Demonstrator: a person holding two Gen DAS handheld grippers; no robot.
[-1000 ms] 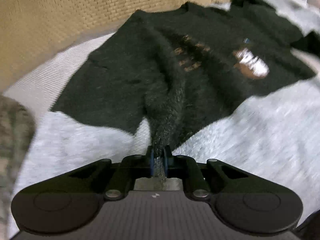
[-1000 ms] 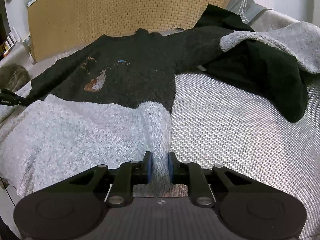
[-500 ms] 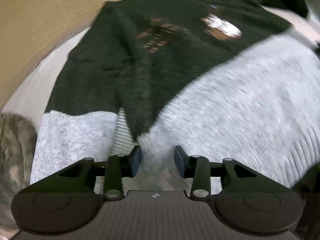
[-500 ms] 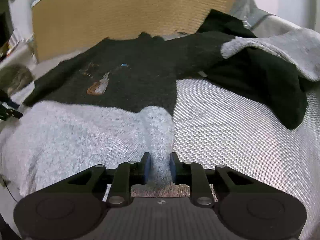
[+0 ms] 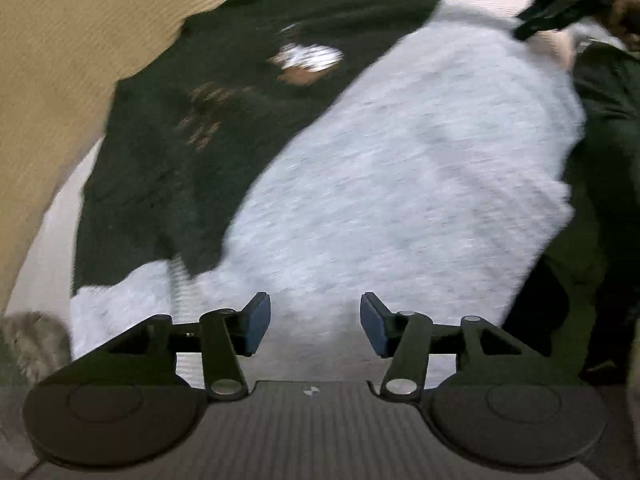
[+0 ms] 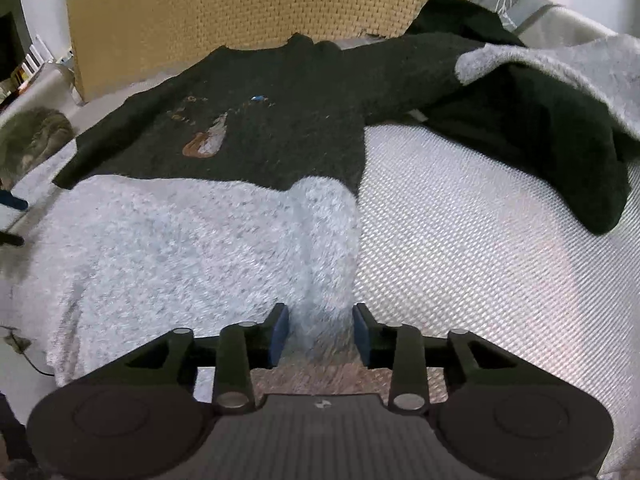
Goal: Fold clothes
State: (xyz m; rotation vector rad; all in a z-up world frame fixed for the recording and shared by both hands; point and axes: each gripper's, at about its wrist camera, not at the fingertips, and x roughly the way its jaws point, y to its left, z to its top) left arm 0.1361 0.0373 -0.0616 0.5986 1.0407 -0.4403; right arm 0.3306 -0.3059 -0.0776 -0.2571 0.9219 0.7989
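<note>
A fuzzy sweater lies flat on a woven white surface (image 6: pixel 460 248): dark green top (image 6: pixel 280 128) with a brown and white print, light grey lower half (image 6: pixel 180 240). In the left wrist view the same sweater shows blurred, dark part (image 5: pixel 192 128) far left and grey part (image 5: pixel 400 184) ahead. My left gripper (image 5: pixel 315 322) is open and empty over the grey hem. My right gripper (image 6: pixel 321 334) is open, its jaws either side of a raised ridge of the grey hem's right corner without pinching it. The right sleeve (image 6: pixel 520 120) lies out to the right, its grey cuff folded over.
A tan woven headboard (image 6: pixel 260 12) stands behind the sweater. A mottled brown-grey furry thing (image 6: pixel 36 136) sits at the far left, also in the left wrist view (image 5: pixel 32 340). A person's dark-clothed body (image 5: pixel 600 200) is at the right of the left wrist view.
Both grippers opened. The left let go of the dark fabric it pinched and swung right over the grey hem. The right released the grey hem corner, which stays bunched between its jaws.
</note>
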